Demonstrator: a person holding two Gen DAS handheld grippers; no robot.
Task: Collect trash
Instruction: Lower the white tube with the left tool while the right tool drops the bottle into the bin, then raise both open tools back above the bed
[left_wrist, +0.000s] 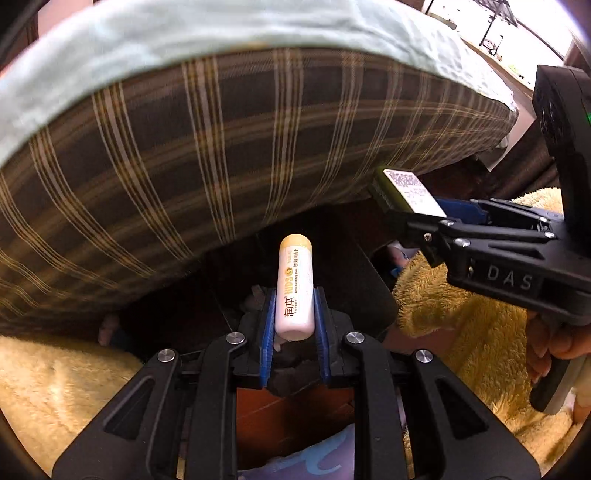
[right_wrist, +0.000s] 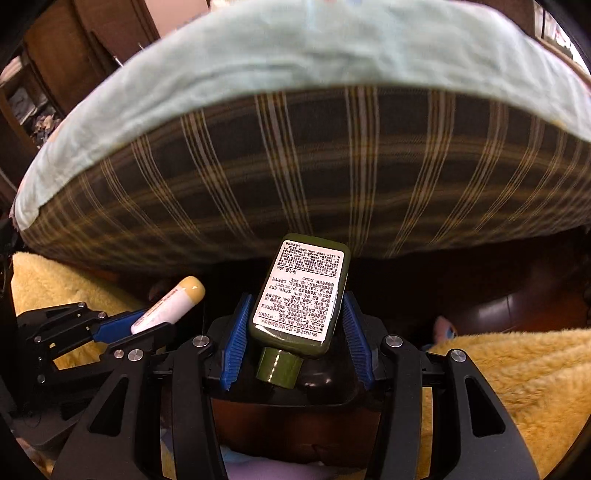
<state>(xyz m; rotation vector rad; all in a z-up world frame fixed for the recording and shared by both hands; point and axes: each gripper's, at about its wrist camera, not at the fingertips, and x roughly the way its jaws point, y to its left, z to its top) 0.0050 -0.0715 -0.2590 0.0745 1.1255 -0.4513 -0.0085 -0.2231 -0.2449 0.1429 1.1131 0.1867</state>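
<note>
My left gripper (left_wrist: 294, 317) is shut on a white lip balm tube (left_wrist: 295, 288) with a yellow cap that points away from me. The tube also shows in the right wrist view (right_wrist: 168, 304), at the left. My right gripper (right_wrist: 297, 332) is shut on a flat dark green bottle (right_wrist: 301, 291) with a white printed label, cap toward me. The bottle also shows in the left wrist view (left_wrist: 406, 190), at the right, held by the right gripper (left_wrist: 424, 210). Both grippers hover in front of the bed, side by side.
A plaid mattress side (left_wrist: 207, 155) with a pale green sheet (left_wrist: 221, 29) fills the upper half of both views. A dark gap lies under the bed (right_wrist: 461, 280). Yellow fluffy rugs (right_wrist: 509, 376) lie on the floor left and right.
</note>
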